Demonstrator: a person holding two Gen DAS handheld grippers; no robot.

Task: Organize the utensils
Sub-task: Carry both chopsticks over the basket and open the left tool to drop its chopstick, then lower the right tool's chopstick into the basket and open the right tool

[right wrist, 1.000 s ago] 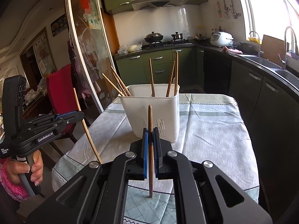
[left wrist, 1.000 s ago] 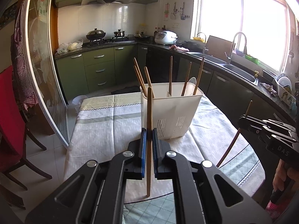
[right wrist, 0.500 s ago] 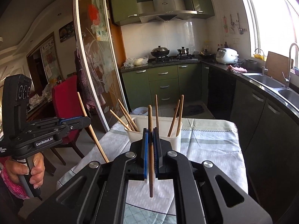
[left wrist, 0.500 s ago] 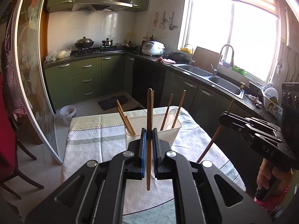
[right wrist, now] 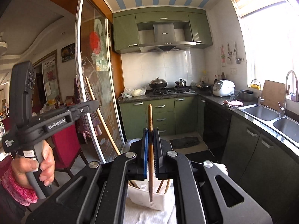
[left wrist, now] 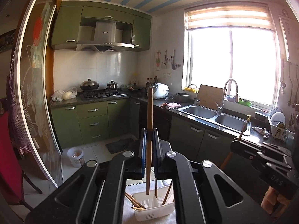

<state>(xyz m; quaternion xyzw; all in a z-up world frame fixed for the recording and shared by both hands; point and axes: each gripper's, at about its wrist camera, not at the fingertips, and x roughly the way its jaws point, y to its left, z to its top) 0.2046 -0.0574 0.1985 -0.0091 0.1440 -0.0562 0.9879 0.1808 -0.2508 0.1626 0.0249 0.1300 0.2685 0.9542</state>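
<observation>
I hold one chopstick in each claw, and both hang above the white utensil basket (left wrist: 153, 210), which stands on the table under a pale cloth (right wrist: 149, 215).

The left claw (left wrist: 149, 150) is clenched on a wooden chopstick (left wrist: 149, 130). This stick is almost upright, and in the left wrist view its lower tip seems to be over the near part of the basket, just above the rim. The right claw (right wrist: 150, 147) is also closed on its own chopstick (right wrist: 150, 149), which is upright too, with its tip low in front of the basket wall. Whether this tip is already inside the basket, I cannot tell. Several other chopsticks (left wrist: 135, 202) lean inside the basket already, some to the left side and some to the right.

I judge that the step now is to put these two sticks down into the basket. To do it well, I want to keep each stick vertical, bring the tip over a free space between the leaning sticks, and go down slowly until the tip is well under the rim. Only then should I release, one claw first and then the other, so the sticks do not knock together or push the light basket.
</observation>
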